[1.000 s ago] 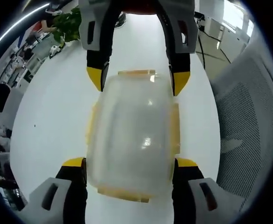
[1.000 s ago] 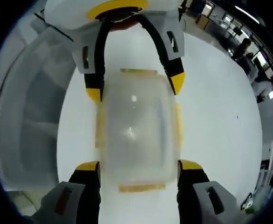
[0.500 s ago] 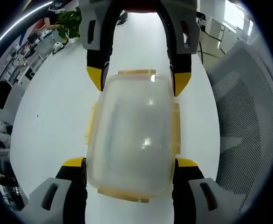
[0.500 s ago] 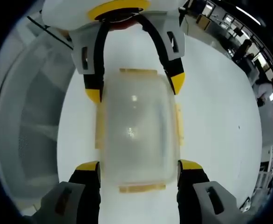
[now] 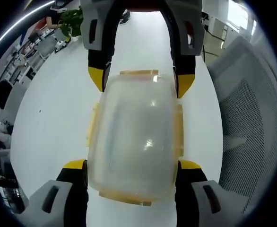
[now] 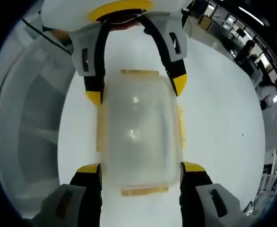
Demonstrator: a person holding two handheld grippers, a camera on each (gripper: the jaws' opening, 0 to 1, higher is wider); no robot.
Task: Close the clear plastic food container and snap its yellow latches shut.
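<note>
Clear food container (image 5: 133,137), lid on, mid white table (image 5: 53,118). Left gripper (image 5: 131,168) and right gripper (image 6: 134,170) straddle opposite ends, jaws apart. Risk: uneven press tips it, yellow latches (image 5: 178,130) stay unsnapped.

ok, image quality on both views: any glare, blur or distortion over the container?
Left gripper view: small white glare spots on the clear container lid, fisheye bending the table edge, fairly sharp. Right gripper view: the container looks hazier and softer, with glare spots too; its yellow latches stay readable, and the white chair beside the table is stretched by the lens.
</note>
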